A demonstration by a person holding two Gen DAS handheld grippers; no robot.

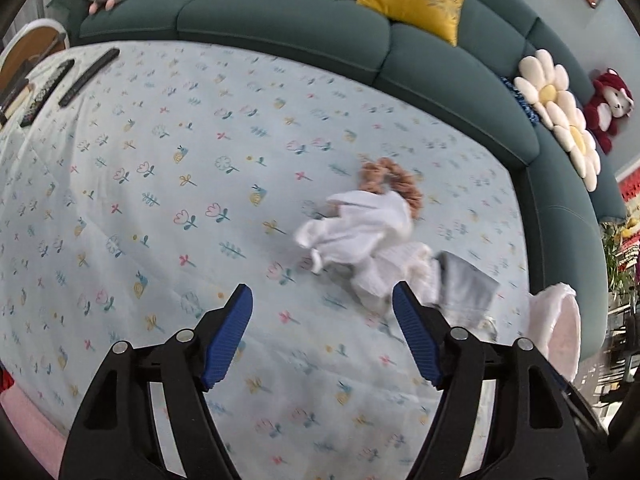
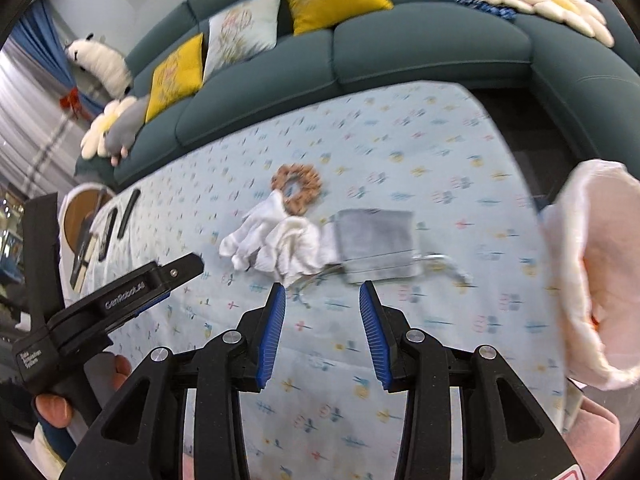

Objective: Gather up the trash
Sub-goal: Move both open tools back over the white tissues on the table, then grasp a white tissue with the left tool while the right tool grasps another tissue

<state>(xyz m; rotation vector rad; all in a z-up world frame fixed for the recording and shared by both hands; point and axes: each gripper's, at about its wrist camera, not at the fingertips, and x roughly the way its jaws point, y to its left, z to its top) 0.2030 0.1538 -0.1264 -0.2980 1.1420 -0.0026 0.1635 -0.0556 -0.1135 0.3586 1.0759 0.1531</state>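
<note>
I find the trash in one loose heap on the flowered tablecloth [image 1: 160, 200], near the sofa's [image 1: 280, 12] corner: two crumpled white tissues [image 2: 276, 240], one grey folded cloth or packet [image 2: 376, 240] touching them, and one brown scrunchie [image 2: 297, 188] just behind. A thin clear strip lies beside the grey piece; what it is I cannot tell.

In my judgement the tissues are light, soft and yielding; they should be pinched at a raised fold, where the pads can bite. The grey piece lies flat and would be better taken by an edge.

My left gripper [image 1: 322, 300] is spread wide and empty, short of the heap. My right gripper [image 2: 322, 292] stands partly spread, also empty. One pale fuzzy-rimmed basket [image 2: 592, 280] waits at the right.
</note>
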